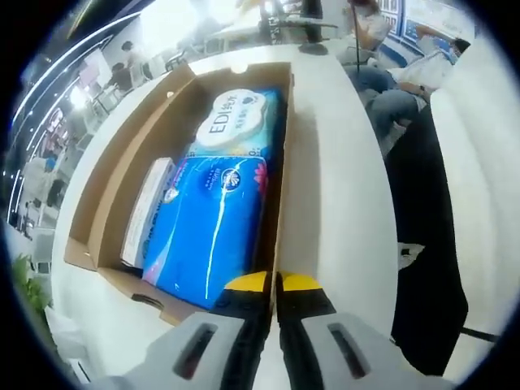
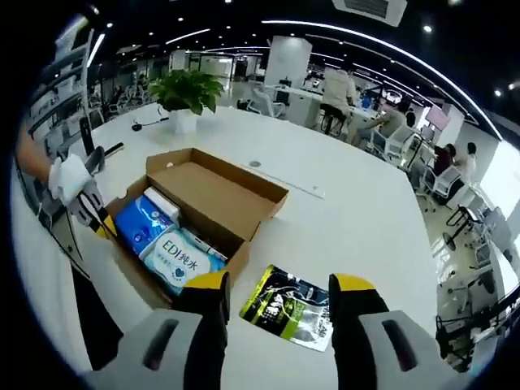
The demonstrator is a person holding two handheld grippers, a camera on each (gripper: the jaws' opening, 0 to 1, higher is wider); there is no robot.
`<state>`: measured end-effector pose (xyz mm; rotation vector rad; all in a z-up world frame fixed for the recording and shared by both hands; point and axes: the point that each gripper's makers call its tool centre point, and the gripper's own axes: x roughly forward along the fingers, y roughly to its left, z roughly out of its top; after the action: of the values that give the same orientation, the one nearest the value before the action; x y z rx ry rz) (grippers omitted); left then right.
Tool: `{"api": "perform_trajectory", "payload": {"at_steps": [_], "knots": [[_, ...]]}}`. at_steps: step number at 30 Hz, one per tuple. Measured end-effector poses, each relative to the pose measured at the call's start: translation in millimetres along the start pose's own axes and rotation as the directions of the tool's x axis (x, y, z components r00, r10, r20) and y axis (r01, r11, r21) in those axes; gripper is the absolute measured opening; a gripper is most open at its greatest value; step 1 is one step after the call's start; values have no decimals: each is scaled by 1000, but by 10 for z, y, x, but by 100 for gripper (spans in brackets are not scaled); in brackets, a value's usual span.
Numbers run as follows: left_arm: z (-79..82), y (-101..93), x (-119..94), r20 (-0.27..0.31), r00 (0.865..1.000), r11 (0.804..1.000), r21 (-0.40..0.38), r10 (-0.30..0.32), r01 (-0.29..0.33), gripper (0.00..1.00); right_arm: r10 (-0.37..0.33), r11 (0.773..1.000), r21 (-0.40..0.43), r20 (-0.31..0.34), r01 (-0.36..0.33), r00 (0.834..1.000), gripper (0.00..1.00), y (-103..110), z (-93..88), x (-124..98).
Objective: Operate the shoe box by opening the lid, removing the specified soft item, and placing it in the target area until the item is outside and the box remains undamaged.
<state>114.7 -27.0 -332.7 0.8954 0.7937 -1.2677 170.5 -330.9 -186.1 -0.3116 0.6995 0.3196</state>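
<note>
**Shoe box** [image 2: 213, 203]: open brown cardboard, lid folded back, on the white table [image 2: 357, 219]. In the left gripper view your left gripper [image 1: 273, 284] has its yellow-tipped jaws pinched narrow on the box's near wall; the cardboard edge runs up between them.

**Blue soft pack** [image 1: 215, 236]: lies flat inside the box, long axis along the box's length, running away from your left gripper. It sits just left of the held wall and close to the tips. Your left tool is nearer to it.

**White-lidded wipes pack** [image 1: 240, 122]: farther along the same axis, touching the blue pack. Label reads "EDI" plus characters too small to read.

**White slim box** [image 1: 146, 211]: beside the blue pack, against the far wall. Print unreadable.

**Green and black pouch** [image 2: 288, 307]: outside the box, on the table, between your right gripper's [image 2: 280, 296] widely spread jaws, which grip nothing. Print unreadable.

**Potted plant** [image 2: 188, 96]: well apart, beyond the box.
</note>
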Motion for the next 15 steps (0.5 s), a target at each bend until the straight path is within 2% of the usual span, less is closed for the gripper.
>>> {"api": "perform_trajectory", "payload": {"at_steps": [3, 8, 11, 14, 15], "knots": [[0, 4, -3, 0, 1000, 1000, -11, 6, -6, 3, 2, 997, -75, -54, -6, 999, 49, 126, -35, -54], [0, 0, -2, 13, 1000, 1000, -7, 14, -14, 3, 58, 976, -205, -71, -71, 996, 48, 389, -14, -68], [1, -5, -3, 16, 1000, 1000, -1, 17, -17, 3, 100, 971, -208, -105, -120, 989, 47, 517, -28, -49], [-1, -12, 3, 12, 1000, 1000, 13, 18, -18, 3, 174, 943, -266, -124, -202, 977, 47, 669, -6, -13], [-2, -11, 2, 11, 1000, 1000, 11, 17, -17, 3, 190, 933, -283, -131, -220, 973, 47, 621, -33, 8]]}}
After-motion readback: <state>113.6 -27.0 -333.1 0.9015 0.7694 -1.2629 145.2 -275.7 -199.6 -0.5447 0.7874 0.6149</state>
